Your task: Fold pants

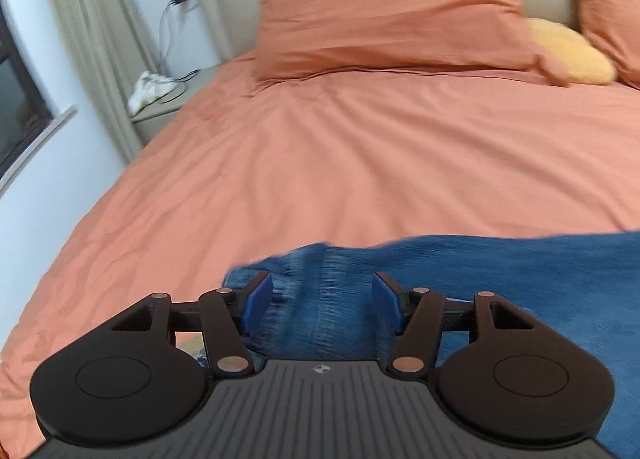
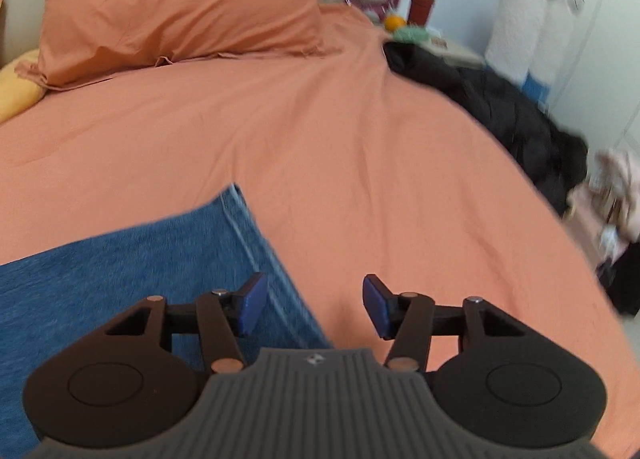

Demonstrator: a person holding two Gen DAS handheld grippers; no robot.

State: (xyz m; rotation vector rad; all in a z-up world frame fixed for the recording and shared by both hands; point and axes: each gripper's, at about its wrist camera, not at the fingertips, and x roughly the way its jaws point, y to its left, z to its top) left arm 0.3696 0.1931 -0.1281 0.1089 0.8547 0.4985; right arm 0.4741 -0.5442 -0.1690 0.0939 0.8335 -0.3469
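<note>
Blue denim pants (image 1: pixel 500 279) lie across the near part of an orange bed. In the left wrist view my left gripper (image 1: pixel 322 305) stands open over the rumpled left end of the pants, its blue pads apart and pressing on nothing. The right wrist view shows the other end of the pants (image 2: pixel 140 267), a straight seamed edge. My right gripper (image 2: pixel 314 307) is open above that edge; its left pad hangs over the denim and its right pad over bare sheet. Nothing is held.
Orange bedsheet (image 1: pixel 320 159) spreads ahead. Orange pillows (image 1: pixel 392 11) and a yellow cushion (image 1: pixel 568 51) lie at the head. A dark jacket (image 2: pixel 500 107) lies at the bed's right edge, near a cluttered nightstand (image 2: pixel 420 31). Curtain and window (image 1: pixel 24 99) stand on the left.
</note>
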